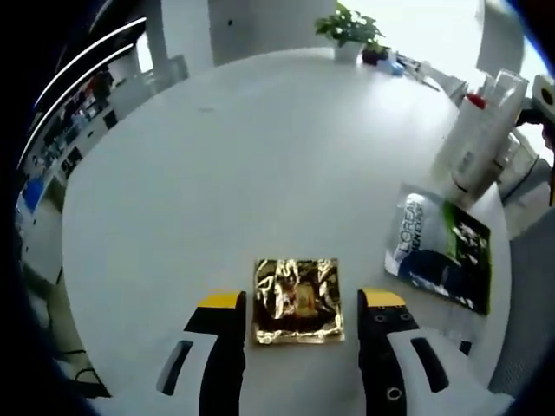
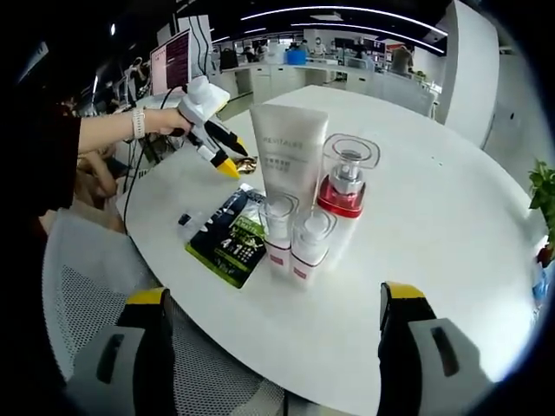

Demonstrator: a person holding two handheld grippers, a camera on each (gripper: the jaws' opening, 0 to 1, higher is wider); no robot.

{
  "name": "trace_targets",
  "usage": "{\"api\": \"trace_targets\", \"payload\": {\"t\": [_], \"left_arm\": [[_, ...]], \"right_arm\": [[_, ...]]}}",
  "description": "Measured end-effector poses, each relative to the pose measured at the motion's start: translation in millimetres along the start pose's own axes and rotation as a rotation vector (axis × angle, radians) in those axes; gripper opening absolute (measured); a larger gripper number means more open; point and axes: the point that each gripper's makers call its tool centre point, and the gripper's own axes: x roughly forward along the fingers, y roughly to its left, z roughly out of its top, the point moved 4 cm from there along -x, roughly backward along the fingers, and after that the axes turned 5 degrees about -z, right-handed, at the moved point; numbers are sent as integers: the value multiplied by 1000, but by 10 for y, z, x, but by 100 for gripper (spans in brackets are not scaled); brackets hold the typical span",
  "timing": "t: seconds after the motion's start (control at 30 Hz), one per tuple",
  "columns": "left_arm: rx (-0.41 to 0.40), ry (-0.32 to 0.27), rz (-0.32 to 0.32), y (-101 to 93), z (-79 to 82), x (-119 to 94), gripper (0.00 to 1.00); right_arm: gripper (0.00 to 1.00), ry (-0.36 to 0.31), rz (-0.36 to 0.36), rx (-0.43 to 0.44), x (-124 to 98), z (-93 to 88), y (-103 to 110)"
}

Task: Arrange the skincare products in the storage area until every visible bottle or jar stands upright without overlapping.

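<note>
Skincare products stand clustered on a round white surface: a tall white tube, a clear red-collared pump bottle and two small bottles, all upright though crowded, so that part seems nearly done. A dark sachet and a gold foil packet lie flat. The left gripper, fingers apart, straddles the packet, well shown in the left gripper view. The right gripper, fingers apart, holds nothing.

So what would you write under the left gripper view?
Open left claw hovering around a gold foil packet on the round white table.
</note>
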Motion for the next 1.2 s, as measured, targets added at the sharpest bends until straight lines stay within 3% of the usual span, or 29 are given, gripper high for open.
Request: {"api": "trace_targets", "payload": {"t": [0.77, 1.2], "left_arm": [[-10, -23, 31, -52, 3, 18, 37], [37, 13, 33, -147, -28, -42, 36]], "right_arm": [[100, -3, -1, 23, -2, -55, -14], [100, -7, 7, 7, -5, -25, -2]]}}
